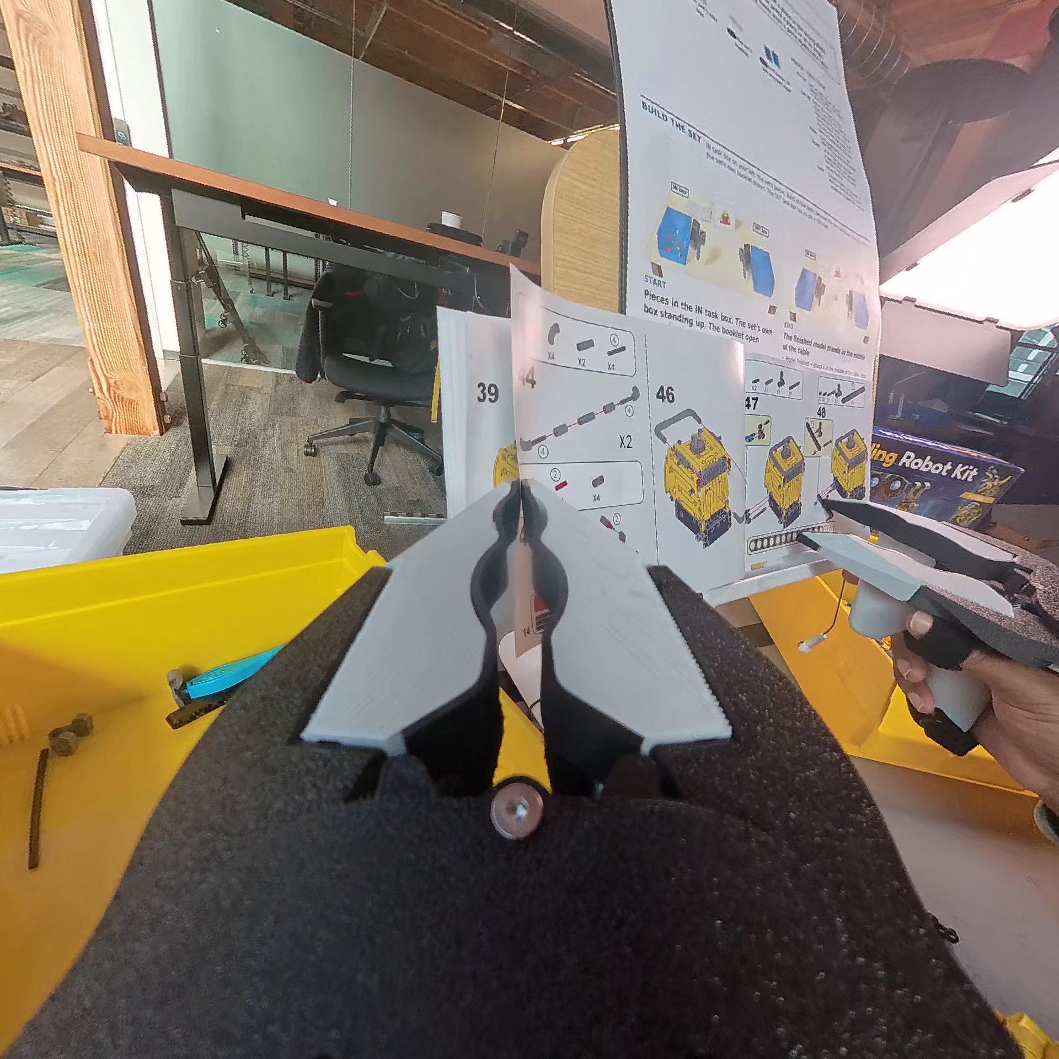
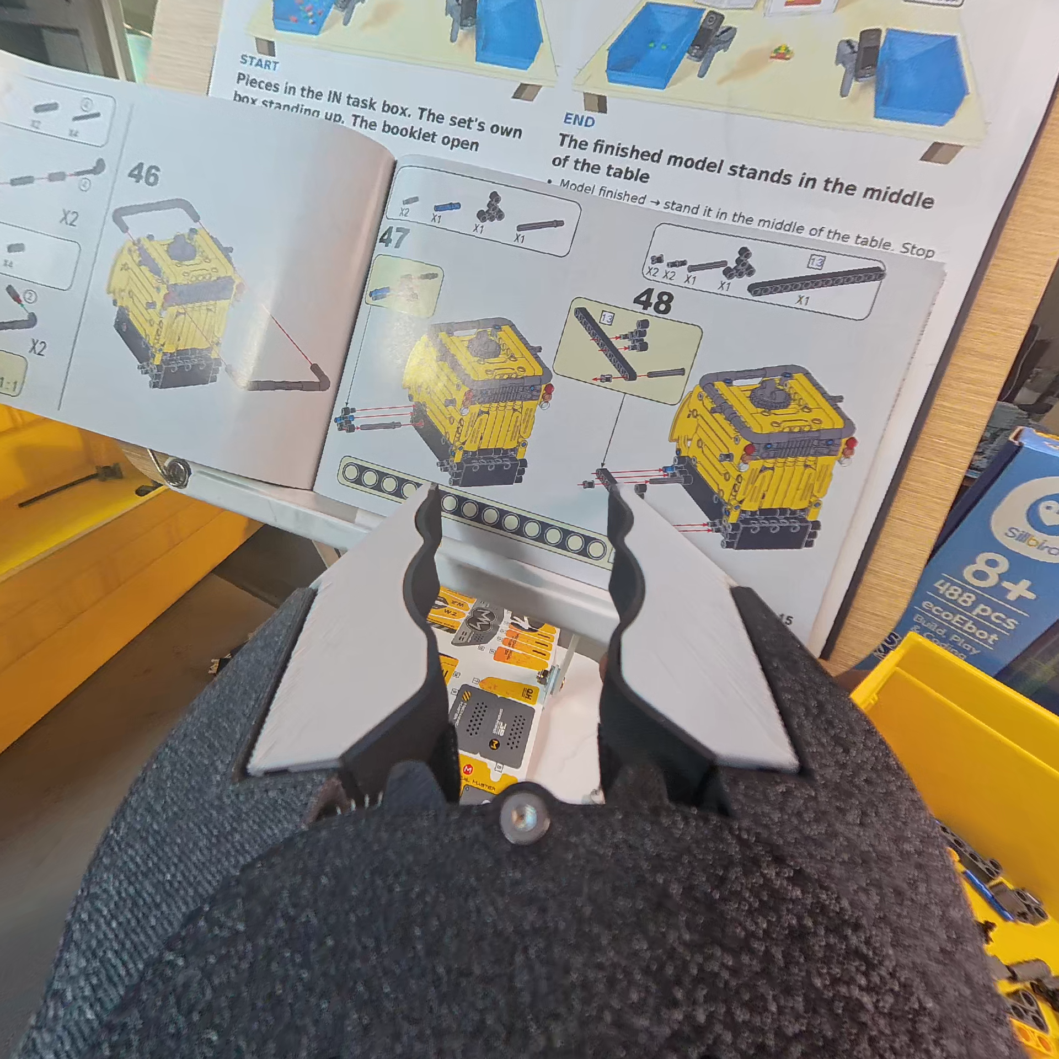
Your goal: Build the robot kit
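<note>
Left wrist view shows the left gripper (image 1: 520,497) with fingers clamped on a raised page (image 1: 579,401) of the propped booklet (image 2: 573,367), which could tear if tugged, while the right gripper (image 2: 521,498), fingers apart, hovers before the booklet's lower edge.

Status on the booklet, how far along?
Done: booklet stands open; left gripper is shut on one page. In hand: that page is raised, curling off the spread. Left: it lies flat on neither side; right gripper open, empty, by the right-hand page. Parts loose in the bin; no model in view.
</note>
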A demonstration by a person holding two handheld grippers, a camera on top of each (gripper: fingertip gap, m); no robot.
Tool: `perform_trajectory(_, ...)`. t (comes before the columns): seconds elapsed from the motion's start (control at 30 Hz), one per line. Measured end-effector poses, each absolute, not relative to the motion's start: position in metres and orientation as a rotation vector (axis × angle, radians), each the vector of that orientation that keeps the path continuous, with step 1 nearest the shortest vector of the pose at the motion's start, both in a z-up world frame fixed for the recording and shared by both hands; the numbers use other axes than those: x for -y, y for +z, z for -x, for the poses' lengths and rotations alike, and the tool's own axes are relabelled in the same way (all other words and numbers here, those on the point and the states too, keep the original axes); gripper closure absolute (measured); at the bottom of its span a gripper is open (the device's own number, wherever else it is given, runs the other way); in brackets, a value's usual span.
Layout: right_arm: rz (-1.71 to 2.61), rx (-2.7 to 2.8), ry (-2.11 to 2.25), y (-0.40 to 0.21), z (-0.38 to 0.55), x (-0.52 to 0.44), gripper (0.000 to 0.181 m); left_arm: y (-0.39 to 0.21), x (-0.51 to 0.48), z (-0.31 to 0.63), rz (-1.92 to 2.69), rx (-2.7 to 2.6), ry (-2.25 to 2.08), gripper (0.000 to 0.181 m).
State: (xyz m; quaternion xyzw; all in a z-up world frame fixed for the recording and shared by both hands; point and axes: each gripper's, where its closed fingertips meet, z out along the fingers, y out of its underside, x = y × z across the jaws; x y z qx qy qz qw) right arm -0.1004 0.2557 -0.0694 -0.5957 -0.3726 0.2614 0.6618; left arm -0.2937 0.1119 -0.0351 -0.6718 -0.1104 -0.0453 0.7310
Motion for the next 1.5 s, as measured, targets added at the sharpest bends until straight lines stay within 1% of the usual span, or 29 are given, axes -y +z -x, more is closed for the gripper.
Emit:
perform_trajectory(0.13,1.311,0.796,0.564,-0.057,0.088,-0.262,0.120,-0.036,-0.112,0.294,1.480,0.243,-0.102,0.181)
perform_trajectory(0.27,1.246,0.713,0.551,-0.027,0.062,-0.272,0.125,-0.037,-0.113,0.295,1.483,0.246,-0.102,0.181)
perform_trajectory(0.33,1.225,0.674,0.558,-0.015,0.048,-0.277,0.131,-0.038,-0.113,0.295,1.483,0.249,-0.100,0.181)
perform_trajectory(0.4,1.199,0.641,0.558,-0.005,0.036,-0.280,0.140,-0.038,-0.113,0.295,1.482,0.250,-0.096,0.181)
perform_trajectory(0.53,1.181,0.608,0.549,0.004,0.023,-0.286,0.154,-0.038,-0.113,0.295,1.479,0.251,-0.086,0.181)
perform_trajectory(0.67,1.204,0.608,0.534,0.000,0.018,-0.293,0.175,-0.038,-0.113,0.296,1.477,0.253,-0.081,0.181)
perform_trajectory(0.77,1.238,0.608,0.533,-0.007,0.018,-0.300,0.177,-0.038,-0.113,0.296,1.476,0.253,-0.077,0.181)
perform_trajectory(0.87,1.267,0.616,0.538,-0.014,0.020,-0.304,0.165,-0.038,-0.113,0.296,1.474,0.253,-0.075,0.181)
perform_trajectory(1.0,1.294,0.633,0.528,-0.023,0.024,-0.306,0.155,-0.037,-0.113,0.296,1.472,0.253,-0.076,0.181)
perform_trajectory(1.1,1.317,0.655,0.535,-0.029,0.030,-0.306,0.138,-0.037,-0.113,0.295,1.469,0.253,-0.077,0.181)
perform_trajectory(1.37,1.337,0.779,0.499,-0.045,0.053,-0.297,0.080,-0.036,-0.113,0.295,1.464,0.251,-0.080,0.181)
perform_trajectory(1.5,1.367,0.865,0.459,-0.063,0.070,-0.290,0.064,-0.035,-0.113,0.294,1.462,0.251,-0.083,0.181)
